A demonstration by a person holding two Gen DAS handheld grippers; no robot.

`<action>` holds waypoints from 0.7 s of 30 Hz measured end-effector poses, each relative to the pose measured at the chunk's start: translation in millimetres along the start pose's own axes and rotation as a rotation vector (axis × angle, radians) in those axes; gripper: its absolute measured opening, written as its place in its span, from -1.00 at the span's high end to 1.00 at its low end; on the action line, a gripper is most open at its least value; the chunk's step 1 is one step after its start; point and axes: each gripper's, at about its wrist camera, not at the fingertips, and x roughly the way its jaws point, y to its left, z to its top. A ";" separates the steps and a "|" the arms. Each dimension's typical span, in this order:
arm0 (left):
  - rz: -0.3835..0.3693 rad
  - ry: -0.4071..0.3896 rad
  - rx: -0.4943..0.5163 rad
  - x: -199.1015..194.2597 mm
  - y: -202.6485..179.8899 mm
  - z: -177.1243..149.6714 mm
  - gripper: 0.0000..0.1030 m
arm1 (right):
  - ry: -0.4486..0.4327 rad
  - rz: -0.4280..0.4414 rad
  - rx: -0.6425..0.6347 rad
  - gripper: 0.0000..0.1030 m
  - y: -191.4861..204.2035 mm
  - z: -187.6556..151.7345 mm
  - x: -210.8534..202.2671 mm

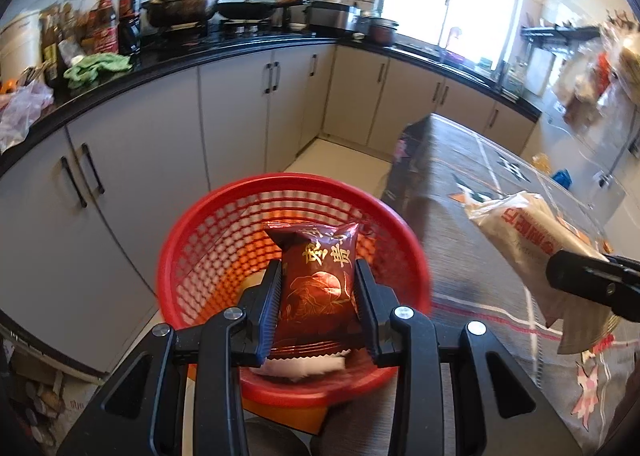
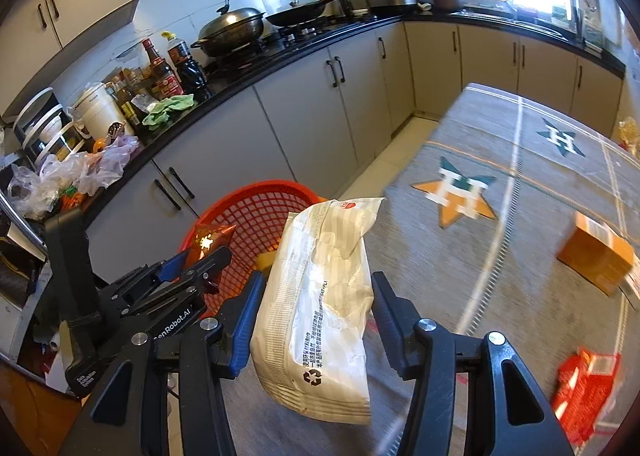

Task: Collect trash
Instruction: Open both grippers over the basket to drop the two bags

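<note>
Right now your left gripper [image 1: 316,288] is clamped on a dark red snack packet [image 1: 318,276] held over the red basket [image 1: 192,240]. Your right gripper [image 2: 318,300] pinches a white bag [image 2: 320,296], with the basket at its 11 o'clock, beside the table [image 2: 520,176].

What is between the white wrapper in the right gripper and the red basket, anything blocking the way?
Nothing solid lies in the path. The white wrapper hangs over the tablecloth just short of the red basket. The left gripper holds a dark red snack packet over the basket's open top, so that side of the opening is occupied.
</note>
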 end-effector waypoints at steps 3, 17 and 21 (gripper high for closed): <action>0.008 0.017 -0.033 7.5 16.6 2.7 0.34 | 0.014 0.029 0.000 -0.11 7.8 8.4 13.6; 0.010 0.057 -0.069 28.7 39.6 1.3 0.30 | 0.075 0.069 -0.008 -0.15 30.9 26.8 74.7; 0.005 0.036 -0.082 22.9 42.8 1.9 -0.04 | 0.066 0.074 -0.001 -0.15 28.6 28.3 72.5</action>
